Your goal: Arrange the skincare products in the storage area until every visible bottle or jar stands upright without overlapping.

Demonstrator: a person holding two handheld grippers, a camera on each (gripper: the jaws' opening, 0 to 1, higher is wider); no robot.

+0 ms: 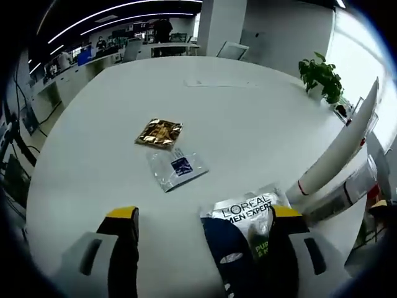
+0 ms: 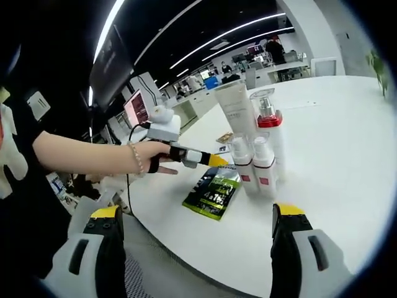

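A dark L'Oreal Men Expert packet [image 1: 247, 214] lies flat on the white table [image 1: 248, 112], between the wide-apart jaws of my open left gripper [image 1: 205, 212], close to its right jaw. Beside it stand a tall white tube [image 1: 338, 149] and bottles [image 1: 347, 186]. In the right gripper view the same packet [image 2: 213, 189] lies by the table edge, with the left gripper [image 2: 200, 158] just above it, held by a person's hand. Behind it stand the tall white tube [image 2: 237, 112], a pump bottle with a red band [image 2: 269, 124] and two small white bottles [image 2: 263, 166], upright. My right gripper [image 2: 197, 212] is open, short of the table.
A gold sachet [image 1: 159, 133] and a clear sachet with a blue print [image 1: 177, 167] lie flat further out on the table. A potted plant [image 1: 322, 74] stands at the far edge. The person's arm [image 2: 87, 155] reaches in from the left. Desks and chairs fill the room behind.
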